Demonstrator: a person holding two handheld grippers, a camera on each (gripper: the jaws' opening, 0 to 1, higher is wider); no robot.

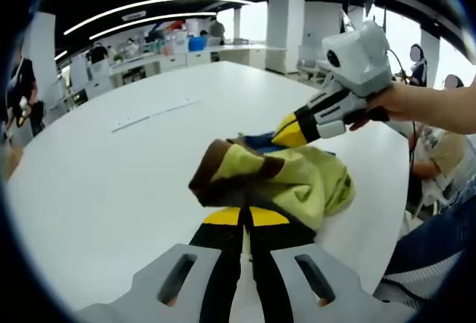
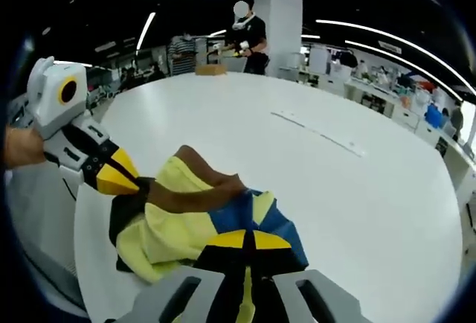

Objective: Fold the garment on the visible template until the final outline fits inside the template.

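Our left gripper (image 1: 246, 217) has its jaws pinched shut on the garment (image 1: 297, 178), and our right gripper (image 2: 249, 240) clamps the opposite edge, likely so we can lift and spread it. The yellow garment with brown and blue panels sits bunched on the white counter (image 1: 111, 189), far from flat.

A round white table (image 1: 111, 181) stands in an office, with 1 person (image 2: 245, 36) standing beyond it.
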